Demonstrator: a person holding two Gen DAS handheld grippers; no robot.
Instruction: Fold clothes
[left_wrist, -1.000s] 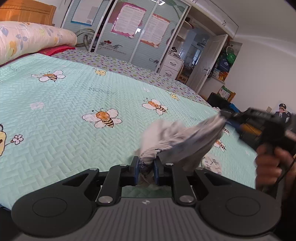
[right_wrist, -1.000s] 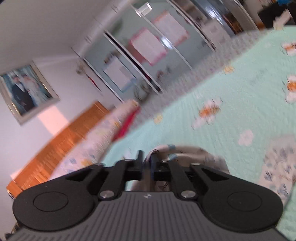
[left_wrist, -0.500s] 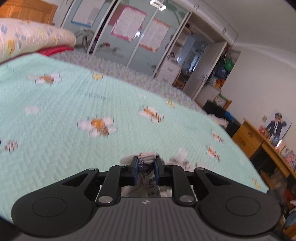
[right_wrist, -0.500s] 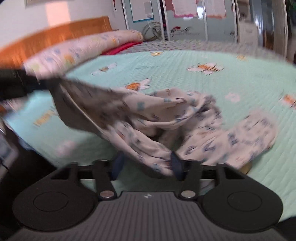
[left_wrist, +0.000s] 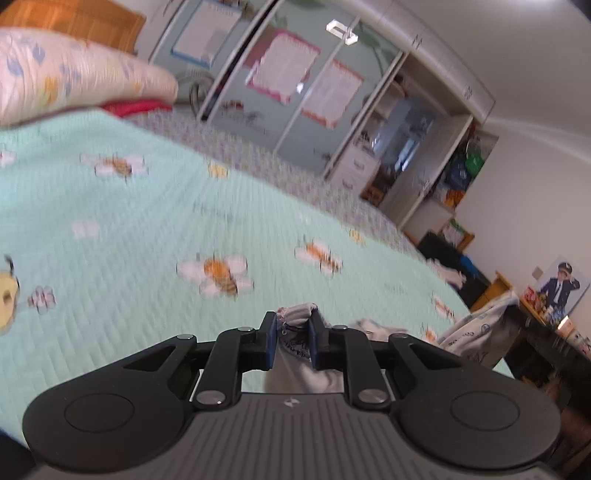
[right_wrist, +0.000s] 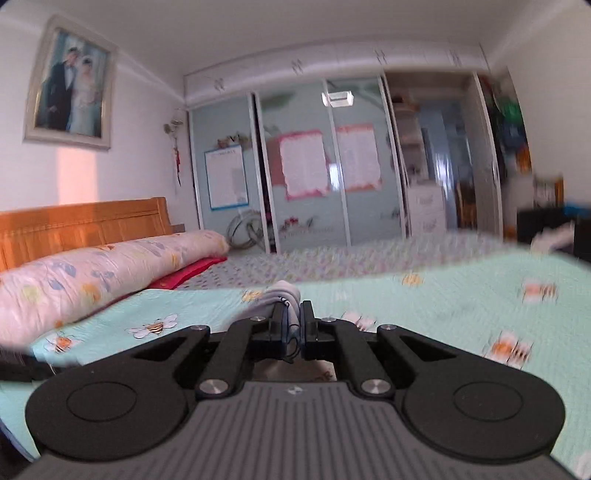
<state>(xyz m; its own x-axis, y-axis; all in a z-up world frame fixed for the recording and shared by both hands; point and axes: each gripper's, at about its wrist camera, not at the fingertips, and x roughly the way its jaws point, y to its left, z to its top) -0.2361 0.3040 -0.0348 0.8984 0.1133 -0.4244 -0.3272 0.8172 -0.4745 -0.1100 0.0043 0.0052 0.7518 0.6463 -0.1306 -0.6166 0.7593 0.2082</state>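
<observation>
A bunched edge of the pale printed garment (left_wrist: 295, 325) is pinched tight in the left claw (left_wrist: 291, 345), with the rest draped down and off to the right above the bee-print bed (left_wrist: 147, 221). Another fold of it (right_wrist: 286, 295) is clamped in the nearly closed right claw (right_wrist: 293, 330), poking up past the fingertips (right_wrist: 308, 314).

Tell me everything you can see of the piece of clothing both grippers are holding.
The garment is thin, soft, pale grey-white cloth with a small bluish print. The left gripper is shut on a bunched edge, and cloth hangs below its fingers. A printed stretch rises at the right of the left view. The right gripper pinches another folded edge, which pokes up between its fingers. It is held above the mint bee-print bedspread; its full shape is hidden.
</observation>
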